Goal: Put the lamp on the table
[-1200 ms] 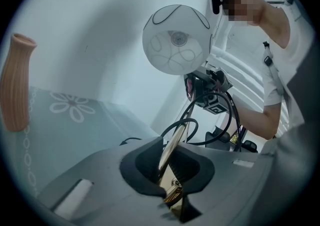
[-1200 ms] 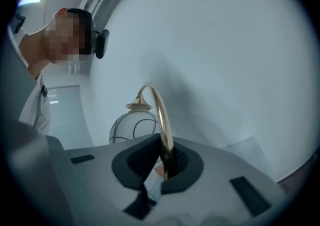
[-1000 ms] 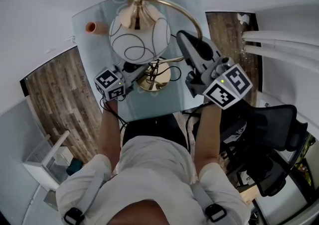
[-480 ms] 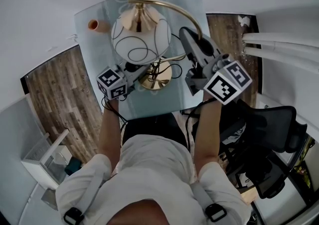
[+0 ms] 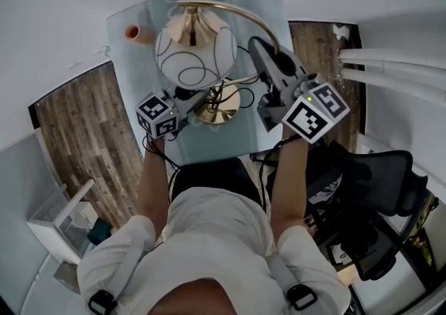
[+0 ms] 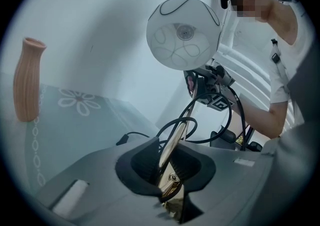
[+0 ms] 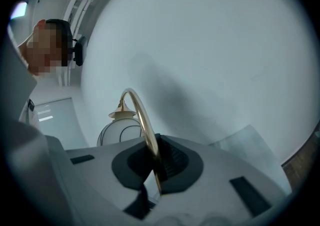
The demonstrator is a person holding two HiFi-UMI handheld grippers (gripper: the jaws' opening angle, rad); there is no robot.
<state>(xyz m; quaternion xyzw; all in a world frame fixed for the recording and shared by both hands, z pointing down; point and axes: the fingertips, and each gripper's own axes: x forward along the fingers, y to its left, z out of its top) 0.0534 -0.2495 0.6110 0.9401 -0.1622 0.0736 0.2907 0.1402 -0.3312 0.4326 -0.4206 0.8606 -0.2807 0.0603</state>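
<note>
The lamp has a white globe shade, a curved brass arm and a round brass base that sits on the glass table. My left gripper is low beside the base. The lamp's thin brass stem runs between the jaws, which are opening while the pads still touch it. My right gripper is shut on the brass arm higher up. The shade hangs above the stem in the left gripper view and shows behind the arm in the right gripper view.
A ribbed terracotta vase stands at the table's far left corner. The lamp's black cable loops around the base. A black office chair and white pipes are to the right; wooden floor lies on both sides.
The lamp and both grippers have drifted slightly farther onto the table. The right gripper has dropped a little along the arm.
</note>
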